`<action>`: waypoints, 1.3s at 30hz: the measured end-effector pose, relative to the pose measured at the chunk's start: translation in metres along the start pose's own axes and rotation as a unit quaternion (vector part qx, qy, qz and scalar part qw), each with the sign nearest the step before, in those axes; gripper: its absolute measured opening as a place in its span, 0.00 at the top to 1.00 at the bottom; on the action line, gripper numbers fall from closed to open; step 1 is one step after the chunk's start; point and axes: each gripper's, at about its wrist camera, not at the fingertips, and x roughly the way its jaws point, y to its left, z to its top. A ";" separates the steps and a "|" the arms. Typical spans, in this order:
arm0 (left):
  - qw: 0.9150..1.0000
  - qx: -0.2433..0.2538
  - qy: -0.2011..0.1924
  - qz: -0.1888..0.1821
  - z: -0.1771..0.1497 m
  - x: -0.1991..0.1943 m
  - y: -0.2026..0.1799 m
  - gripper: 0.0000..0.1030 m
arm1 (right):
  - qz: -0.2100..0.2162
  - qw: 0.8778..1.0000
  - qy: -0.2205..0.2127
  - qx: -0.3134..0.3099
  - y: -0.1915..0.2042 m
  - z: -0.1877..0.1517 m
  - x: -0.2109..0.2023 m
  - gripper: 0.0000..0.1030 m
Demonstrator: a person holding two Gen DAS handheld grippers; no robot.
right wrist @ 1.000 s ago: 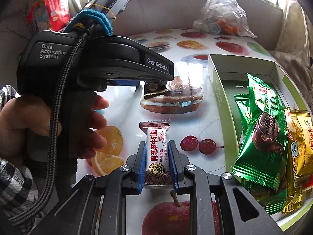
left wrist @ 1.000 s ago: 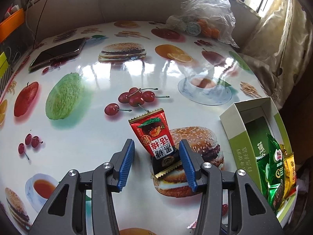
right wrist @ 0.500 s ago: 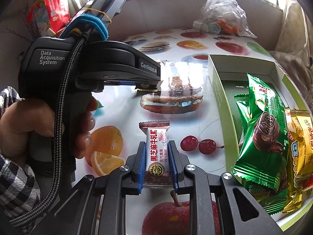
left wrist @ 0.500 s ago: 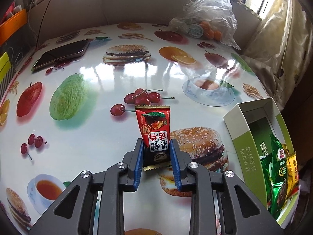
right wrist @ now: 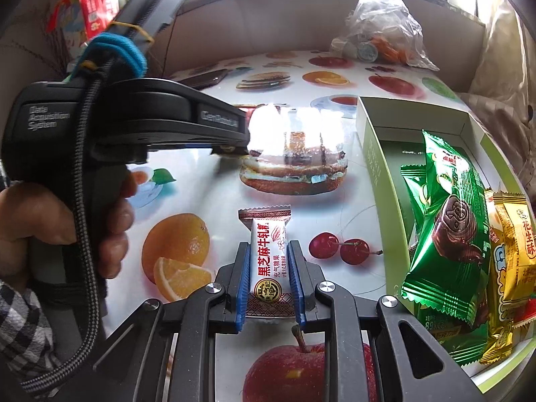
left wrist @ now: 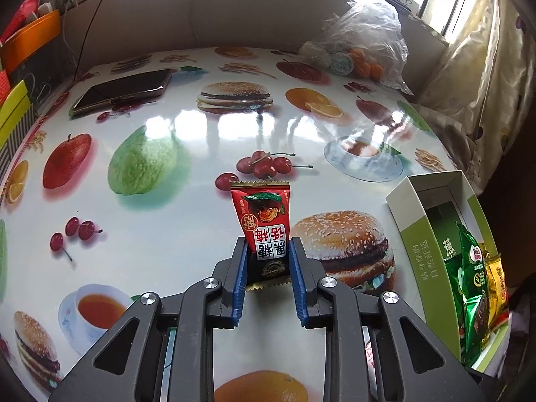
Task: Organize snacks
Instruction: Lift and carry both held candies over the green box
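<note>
My left gripper (left wrist: 268, 251) is shut on a red candy packet (left wrist: 263, 216), which stands up between the blue pads above the fruit-print table (left wrist: 187, 221). My right gripper (right wrist: 269, 251) is shut on a white nougat candy (right wrist: 268, 251) with brown ends. The left gripper's black body (right wrist: 134, 124) and the hand (right wrist: 40, 221) holding it fill the left of the right wrist view. A green and white box (left wrist: 418, 234) lies at the right. In the right wrist view the box (right wrist: 375, 167) holds green packets (right wrist: 449, 221) and yellow packets (right wrist: 509, 241).
A phone (left wrist: 124, 90) lies at the far left of the table. A clear plastic bag (left wrist: 361, 43) with oranges sits at the far right edge. Orange and yellow boxes (left wrist: 20, 77) stand off the left side. A curtain (left wrist: 485, 77) hangs at the right.
The left gripper's jaws closed on the red candy packet, turned it upright and lifted it slightly off the table. The right gripper stayed still, holding the white nougat candy.
</note>
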 end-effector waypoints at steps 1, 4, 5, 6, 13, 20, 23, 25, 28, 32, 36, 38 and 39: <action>1.000 0.002 -0.002 -0.001 -0.001 -0.003 0.001 0.76 | 0.000 1.000 0.000 0.001 0.000 0.000 0.000 0.80; 1.000 0.005 -0.009 -0.004 -0.005 -0.013 0.001 0.76 | -0.001 1.000 0.000 0.005 -0.001 0.000 -0.001 0.80; 1.000 0.005 -0.011 -0.006 -0.005 -0.015 0.002 0.76 | -0.004 1.000 0.000 0.004 0.000 0.000 -0.002 0.80; 1.000 0.004 -0.012 -0.007 -0.006 -0.018 0.002 0.76 | -0.004 1.000 0.001 0.003 0.000 0.000 -0.002 0.80; 1.000 0.006 -0.025 -0.009 -0.014 -0.037 0.004 0.76 | -0.009 1.000 -0.016 0.005 0.003 0.001 -0.015 0.80; 0.999 0.006 -0.046 -0.017 -0.018 -0.061 0.003 0.76 | -0.014 0.999 -0.032 0.005 0.007 -0.001 -0.034 0.80; 0.998 0.011 -0.055 -0.016 -0.021 -0.071 0.002 0.76 | -0.017 0.999 -0.039 0.010 0.005 -0.001 -0.044 0.80; 0.998 0.009 -0.057 -0.016 -0.023 -0.076 0.002 0.76 | -0.018 0.999 -0.043 0.011 0.005 -0.002 -0.048 0.80; 0.998 0.010 -0.062 -0.017 -0.027 -0.083 0.001 0.76 | -0.021 0.998 -0.050 0.012 0.006 -0.003 -0.056 0.80; 0.998 0.013 -0.067 -0.018 -0.030 -0.090 -0.001 0.76 | -0.025 0.998 -0.059 0.013 0.006 -0.004 -0.067 0.80; 0.997 0.015 -0.074 -0.019 -0.034 -0.097 -0.003 0.76 | -0.029 0.997 -0.066 0.016 0.004 -0.005 -0.075 0.80; 0.997 0.018 -0.076 -0.019 -0.035 -0.100 -0.005 0.76 | -0.031 0.997 -0.070 0.018 0.002 -0.006 -0.079 0.80; 0.997 0.021 -0.078 -0.021 -0.036 -0.102 -0.007 0.76 | -0.032 0.997 -0.071 0.019 0.002 -0.006 -0.081 0.80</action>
